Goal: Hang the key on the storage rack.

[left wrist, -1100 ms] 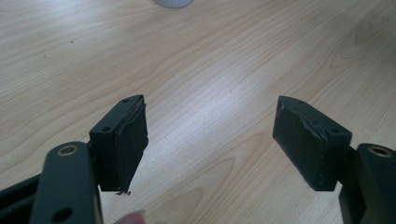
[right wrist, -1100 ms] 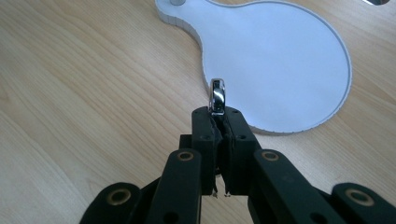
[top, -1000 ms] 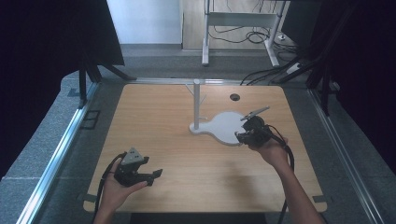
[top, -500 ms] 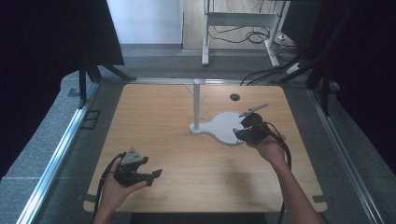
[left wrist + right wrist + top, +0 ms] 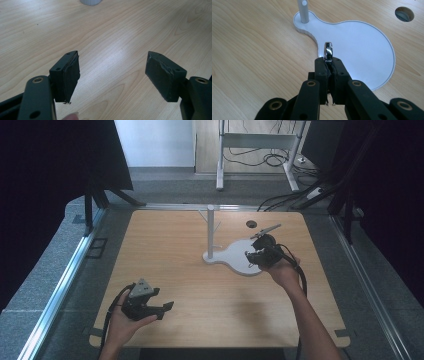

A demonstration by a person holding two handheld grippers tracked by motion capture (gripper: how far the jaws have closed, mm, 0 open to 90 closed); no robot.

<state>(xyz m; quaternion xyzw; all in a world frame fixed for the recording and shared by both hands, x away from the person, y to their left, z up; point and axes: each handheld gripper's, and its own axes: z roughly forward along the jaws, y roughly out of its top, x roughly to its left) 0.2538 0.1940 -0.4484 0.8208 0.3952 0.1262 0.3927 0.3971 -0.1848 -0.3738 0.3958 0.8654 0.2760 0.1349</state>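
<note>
Over the white stand base (image 5: 239,257), right side of the table (image 5: 180,265), the right gripper (image 5: 329,60) is hovering, its jaws pressing tight on a small shiny metal ring (image 5: 328,51) that is sticking up edge-on from between the tips. The right hand (image 5: 284,272) is reaching fwd w/ the forearm stretched out, cable trailing back. Near the front-left edge, the left hand (image 5: 122,320) is holding the left gripper (image 5: 112,72) low over bare wood, jaws spread wide apart, nothing btwn them. The stand's upright post (image 5: 210,231) is rising just beyond the ring. A round cable hole (image 5: 251,224) is sitting farther back.
</note>
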